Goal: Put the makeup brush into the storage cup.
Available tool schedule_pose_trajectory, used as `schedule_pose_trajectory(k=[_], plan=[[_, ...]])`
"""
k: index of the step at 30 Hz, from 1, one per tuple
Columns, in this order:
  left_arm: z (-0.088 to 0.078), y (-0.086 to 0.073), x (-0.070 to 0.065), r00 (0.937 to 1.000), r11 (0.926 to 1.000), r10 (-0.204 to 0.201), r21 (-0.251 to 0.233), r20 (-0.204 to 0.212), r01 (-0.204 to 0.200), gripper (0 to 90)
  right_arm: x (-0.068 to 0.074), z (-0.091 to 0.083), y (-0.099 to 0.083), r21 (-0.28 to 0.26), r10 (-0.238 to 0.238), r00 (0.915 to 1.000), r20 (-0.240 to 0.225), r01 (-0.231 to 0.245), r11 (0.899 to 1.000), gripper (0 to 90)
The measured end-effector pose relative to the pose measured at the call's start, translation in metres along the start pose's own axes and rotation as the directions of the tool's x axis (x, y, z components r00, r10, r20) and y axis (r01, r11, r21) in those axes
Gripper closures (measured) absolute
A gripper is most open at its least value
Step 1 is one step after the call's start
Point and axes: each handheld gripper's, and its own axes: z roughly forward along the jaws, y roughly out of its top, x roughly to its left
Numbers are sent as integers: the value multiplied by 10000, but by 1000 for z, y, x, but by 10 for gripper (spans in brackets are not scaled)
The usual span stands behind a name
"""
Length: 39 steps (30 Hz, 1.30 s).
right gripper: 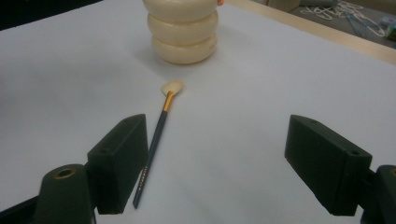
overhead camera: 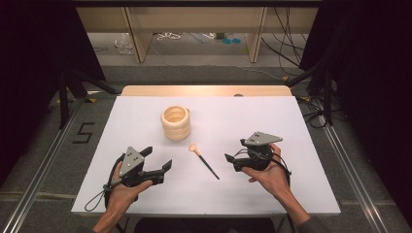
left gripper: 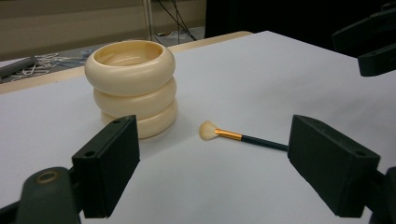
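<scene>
Your right gripper (overhead camera: 232, 158), jaws apart and empty, sits nearest the makeup brush (overhead camera: 204, 160), handle end toward it, bristles toward the ringed cream holder (overhead camera: 175, 123). Your left gripper (overhead camera: 158, 160) waits open.

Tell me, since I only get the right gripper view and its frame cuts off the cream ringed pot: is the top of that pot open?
Observer: Yes. The cream ringed pot has an open mouth, and the part of its inside that the left gripper view shows looks empty.
Operator: Where is the left tool?
Observer: The left tool is held over the near left of the white table. Its jaws are open with nothing between them, and it is aimed towards the makeup brush and the pot.
Operator: How does my tool sit from above?
Observer: In the high view the right tool is to the right of the brush's handle and apart from it, with its jaws open.
</scene>
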Motion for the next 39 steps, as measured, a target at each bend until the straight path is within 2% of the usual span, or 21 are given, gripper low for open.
schedule_pose_trajectory(k=[2,4,6,8,13,18,19,22,23,27,30,32,33,34,35,37,38,39], plan=[[0,0,0,10000,10000,17,-2,-17,-17,167,0,3,2,193,-1,10000,69,0,9998,259],[0,0,0,10000,10000,10,-15,-6,-10,168,-1,6,5,357,-137,9999,41,135,9993,258],[0,0,0,10000,10000,15,-12,-4,-15,167,-1,8,7,639,-5,10000,-23,6,9980,257],[0,0,0,10000,10000,24,5,-15,-24,167,-1,12,9,834,-85,10000,-21,87,9965,253],[0,0,0,10000,10000,-5,-1,-23,5,167,3,23,15,1453,-293,9994,-192,317,9889,253],[0,0,0,10000,10000,-54,-39,-18,54,167,4,30,18,1704,-388,9990,-240,423,9845,253],[0,0,0,10000,10000,-30,-24,-19,30,167,5,34,19,1534,-457,9988,-158,476,9870,254],[-1,0,0,10000,10000,-11,-15,-17,11,168,7,38,23,1892,-432,9985,-326,486,9807,256],[-1,0,1,10000,10000,21,22,-28,-21,168,8,42,23,1742,-618,9976,-297,660,9825,257],[0,0,1,10000,10000,15,31,-29,-15,167,14,51,29,2213,-757,9952,-616,876,9713,264],[-1,0,1,10000,10000,10,28,-33,-10,168,18,58,30,2220,-857,9941,-667,985,9701,266],[-1,0,1,10000,10000,37,41,-34,-37,168,21,61,31,2322,-864,9926,-851,1041,9671,274],[-1,0,1,10000,10000,37,32,-33,-37,168,21,62,32,2477,-942,9904,-1013,1168,9618,280],[-1,0,1,10000,10000,18,25,-32,-18,167,23,63,32,2506,-834,9915,-995,1061,9623,279],[0,0,1,10000,10000,12,30,-36,-12,167,24,65,33,2591,-925,9899,-1079,1178,9586,280],[0,0,1,10000,10000,5,35,-28,-5,167,26,69,34,2583,-933,9894,-1111,1194,9587,280],[0,0,1,10000,10000,19,41,-32,-19,168,27,70,35,2743,-942,9881,-1215,1246,9535,281],[0,0,1,10000,10000,9,41,-38,-9,168,28,72,35,2712,-920,9885,-1196,1217,9548,282]])
